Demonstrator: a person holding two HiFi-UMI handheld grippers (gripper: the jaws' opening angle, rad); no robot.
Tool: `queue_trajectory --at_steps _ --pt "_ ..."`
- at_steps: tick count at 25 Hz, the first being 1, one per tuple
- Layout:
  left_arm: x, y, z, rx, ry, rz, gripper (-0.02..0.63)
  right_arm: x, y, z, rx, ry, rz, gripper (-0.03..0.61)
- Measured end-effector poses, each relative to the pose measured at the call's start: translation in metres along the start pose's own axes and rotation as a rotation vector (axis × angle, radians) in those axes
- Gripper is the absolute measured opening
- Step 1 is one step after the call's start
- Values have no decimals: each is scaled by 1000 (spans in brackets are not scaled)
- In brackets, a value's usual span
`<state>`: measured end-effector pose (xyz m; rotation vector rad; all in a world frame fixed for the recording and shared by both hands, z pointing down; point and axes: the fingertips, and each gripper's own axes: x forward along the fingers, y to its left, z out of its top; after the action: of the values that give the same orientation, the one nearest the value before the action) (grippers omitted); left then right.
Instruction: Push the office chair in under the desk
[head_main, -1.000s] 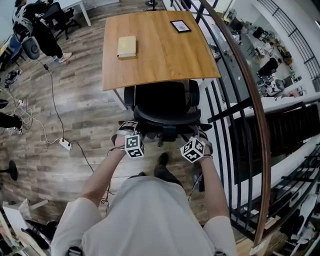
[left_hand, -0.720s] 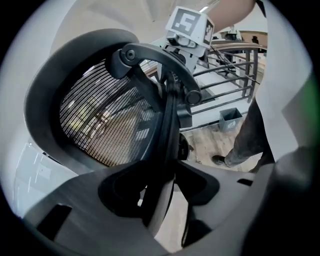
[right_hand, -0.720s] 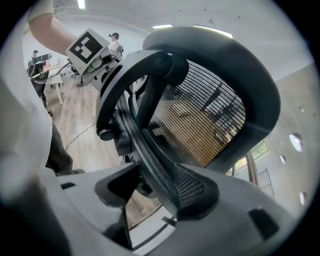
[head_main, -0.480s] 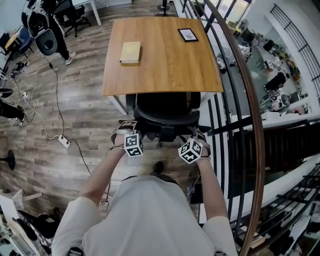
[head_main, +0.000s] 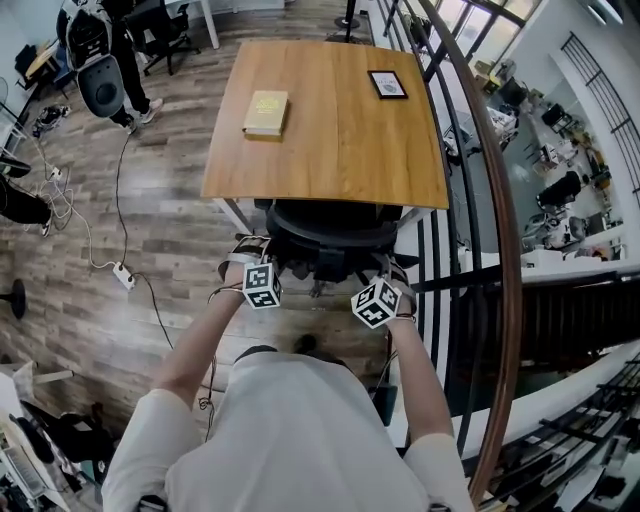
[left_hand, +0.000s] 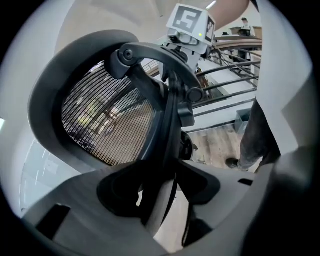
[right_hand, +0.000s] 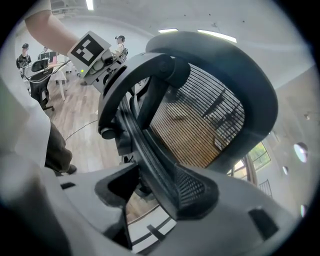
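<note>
Your left gripper (left_hand: 160, 192) and right gripper (right_hand: 157, 192) each pinch the back frame of the office chair (head_main: 330, 232). Its seat is mostly under the desk (head_main: 340, 130); the backrest juts past the near edge. Likely 1 short push remains.

A yellow book (head_main: 265, 112) lies flat on the worktop (head_main: 330, 150) at 11 o'clock. A small framed picture (head_main: 388, 84) lies at 1 o'clock, well apart from it. A white power strip (head_main: 124, 275) sits on the wood floor (head_main: 150, 160) at 9 o'clock. A railing (head_main: 500, 200) runs along 3 o'clock.
</note>
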<state>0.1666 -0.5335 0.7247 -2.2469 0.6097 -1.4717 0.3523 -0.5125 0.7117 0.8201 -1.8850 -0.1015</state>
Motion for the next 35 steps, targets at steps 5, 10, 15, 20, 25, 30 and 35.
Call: queue_trajectory --at_steps 5,10,15,20,25,30,35 --pt "13 16 4 -8 -2 18 219 11 -20 3 -15 -11 -1 213" --pt "24 27 5 -7 8 26 219 23 -35 3 -17 2 9 213" --pt "38 35 2 32 27 29 213 32 -47 3 -16 27 16 214" --pt "40 43 6 7 17 11 222 37 -57 5 -19 35 -27 226" --pt "42 42 2 -21 12 7 258 38 -59 -4 -24 62 -110 244" --pt "28 41 -1 -73 -37 27 264 25 -55 -6 26 62 -151 247" --pt "11 58 8 -163 -97 41 268 7 -67 -4 104 38 -185 247"
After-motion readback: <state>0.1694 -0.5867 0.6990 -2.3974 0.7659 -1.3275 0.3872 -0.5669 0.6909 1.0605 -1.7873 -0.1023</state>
